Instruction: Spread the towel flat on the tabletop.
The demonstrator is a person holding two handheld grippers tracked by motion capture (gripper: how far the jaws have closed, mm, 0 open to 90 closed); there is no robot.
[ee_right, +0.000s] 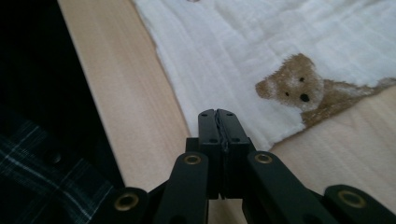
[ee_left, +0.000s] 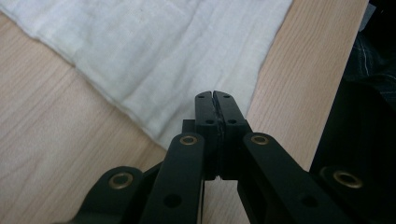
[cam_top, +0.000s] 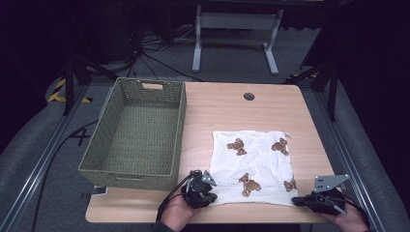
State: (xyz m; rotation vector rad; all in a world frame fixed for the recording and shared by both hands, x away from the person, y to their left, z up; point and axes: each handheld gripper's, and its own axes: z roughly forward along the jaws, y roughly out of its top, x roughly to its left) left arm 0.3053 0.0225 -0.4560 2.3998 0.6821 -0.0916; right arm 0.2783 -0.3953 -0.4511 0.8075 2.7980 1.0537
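My left gripper [cam_top: 207, 192] and right gripper [cam_top: 300, 199], jaws pressed together (nothing between them), sit at the cloth's [cam_top: 253, 164] two near corners.

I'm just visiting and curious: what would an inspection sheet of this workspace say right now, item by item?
Surface: light wooden table, with a round hole near its far edge.
Job's things: white cloth with bear prints lying flat and spread out; green woven basket to its left, nothing in it.
Clutter: nothing seen.
Grippers: left tool shut, at the cloth's near left corner; right tool shut, at the near right corner. Whether either has pinched the fabric cannot be told.
Cables: black cable trailing from the left tool; more cables on the floor.
Surroundings: grey floor, white desk frame behind, dark background.
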